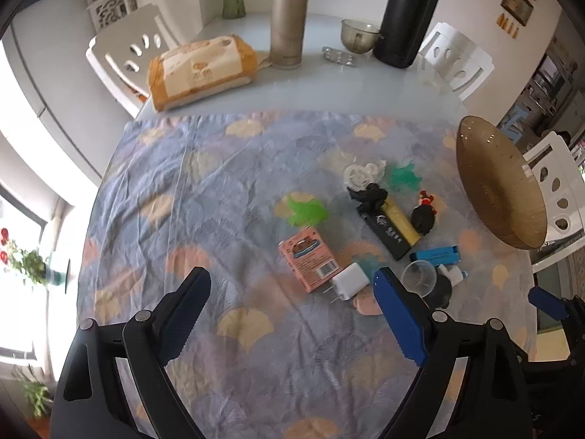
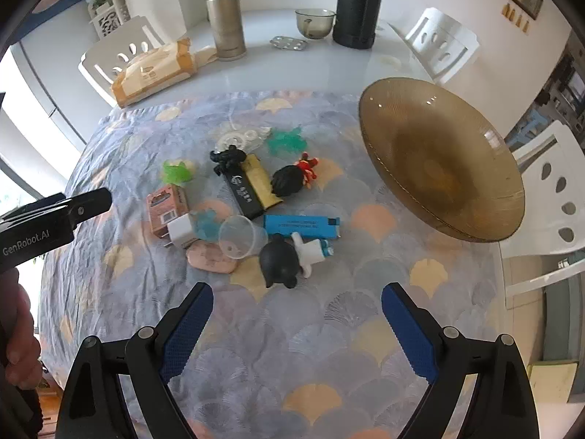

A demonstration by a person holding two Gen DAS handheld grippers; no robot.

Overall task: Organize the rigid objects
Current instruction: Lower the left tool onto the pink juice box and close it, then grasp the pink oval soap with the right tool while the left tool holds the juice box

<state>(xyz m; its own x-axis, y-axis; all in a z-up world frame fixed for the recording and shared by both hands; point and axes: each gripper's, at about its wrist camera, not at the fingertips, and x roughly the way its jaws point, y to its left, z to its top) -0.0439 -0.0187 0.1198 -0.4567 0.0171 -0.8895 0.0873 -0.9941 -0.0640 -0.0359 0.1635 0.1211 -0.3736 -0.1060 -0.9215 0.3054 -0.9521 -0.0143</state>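
Nearest, our left gripper (image 1: 292,292) hangs over the patterned cloth (image 1: 226,197), jaws wide and released, nothing between them. Our right gripper (image 2: 298,305) is likewise spread and empty over the cloth; a hand (image 2: 18,329) shows at 9 o'clock in the right view.

Just beyond the right gripper, at 12 o'clock: black figure (image 2: 278,261) touching a white toy (image 2: 310,250), clear cup (image 2: 241,236) on its side, pink piece (image 2: 212,258).

Next row: white charger (image 2: 181,232) against the pink box (image 2: 166,208), blue box (image 2: 301,225).

Further: black-and-yellow box (image 2: 250,186), red-and-black figure (image 2: 294,177), green toy (image 2: 177,170), teal toy (image 2: 285,141), white disc (image 2: 236,141).

At 2 o'clock: amber plate (image 2: 471,135), well apart from the pile.

Farthest, on bare table (image 2: 292,69): tissue pack (image 2: 153,75), gold flask (image 2: 225,18), glass bowl (image 2: 314,22), black bottle (image 2: 356,3).
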